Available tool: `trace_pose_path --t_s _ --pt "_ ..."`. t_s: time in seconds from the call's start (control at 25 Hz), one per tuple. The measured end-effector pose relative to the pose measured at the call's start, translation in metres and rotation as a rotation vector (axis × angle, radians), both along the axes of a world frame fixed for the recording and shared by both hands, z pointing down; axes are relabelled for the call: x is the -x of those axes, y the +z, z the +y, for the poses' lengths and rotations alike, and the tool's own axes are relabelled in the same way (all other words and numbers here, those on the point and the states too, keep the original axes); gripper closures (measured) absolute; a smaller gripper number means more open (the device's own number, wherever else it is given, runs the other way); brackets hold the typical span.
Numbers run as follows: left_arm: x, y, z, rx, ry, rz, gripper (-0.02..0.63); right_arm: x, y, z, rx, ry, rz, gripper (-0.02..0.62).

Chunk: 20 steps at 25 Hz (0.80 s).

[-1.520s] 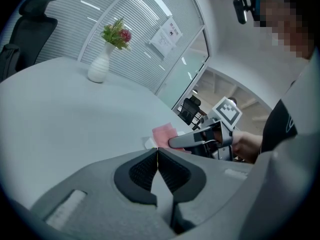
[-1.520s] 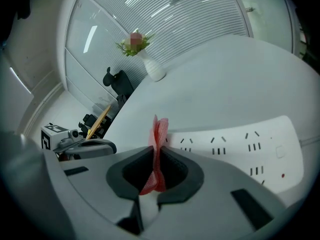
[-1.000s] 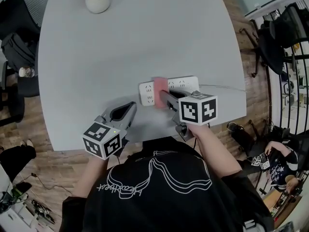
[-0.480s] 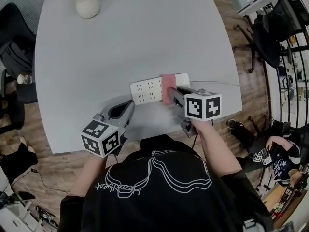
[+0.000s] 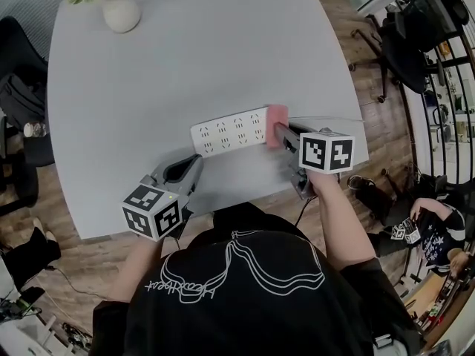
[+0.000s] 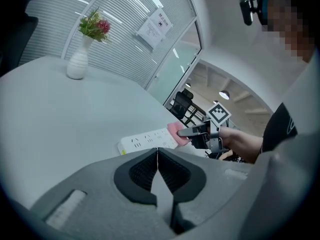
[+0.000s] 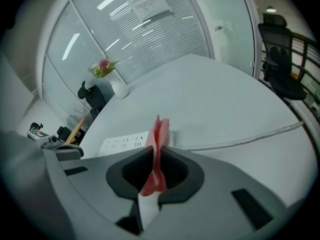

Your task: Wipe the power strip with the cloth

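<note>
Toward the near edge of the grey table (image 5: 185,65), over wood flooring (image 5: 74,251), lies a white power strip (image 5: 226,132). At its right end the right gripper (image 5: 282,127) pinches a pink cloth (image 5: 276,115); the left gripper (image 5: 196,159), jaws together, holds nothing.

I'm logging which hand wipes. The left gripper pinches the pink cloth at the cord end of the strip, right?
No, the right gripper pinches the cloth at the cord end of the strip. The right gripper view shows it between the shut jaws. The left gripper is shut on nothing.
</note>
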<state>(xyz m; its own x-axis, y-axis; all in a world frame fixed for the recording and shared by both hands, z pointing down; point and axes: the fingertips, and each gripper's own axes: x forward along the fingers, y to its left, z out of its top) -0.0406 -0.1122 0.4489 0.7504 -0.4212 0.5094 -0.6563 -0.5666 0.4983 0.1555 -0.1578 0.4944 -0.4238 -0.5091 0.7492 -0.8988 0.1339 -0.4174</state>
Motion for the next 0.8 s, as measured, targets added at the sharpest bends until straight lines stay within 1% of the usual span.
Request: trace_pose_path --t_s 0.4,0.6,0.8 --pt "0.000 0.006 0.010 0.018 -0.003 -0.027 0.592 -0.025 0.000 0.002 -0.015 0.034 0.025 0.545" --pt "-0.001 0.006 0.011 0.017 -0.020 -0.021 0.592 -0.030 -0.005 0.004 -0.029 0.062 -0.032 0.548" --pt "0.000 0.004 0.012 0.014 -0.031 -0.025 0.592 -0.024 -0.025 0.003 -0.078 0.068 -0.074 0.549"
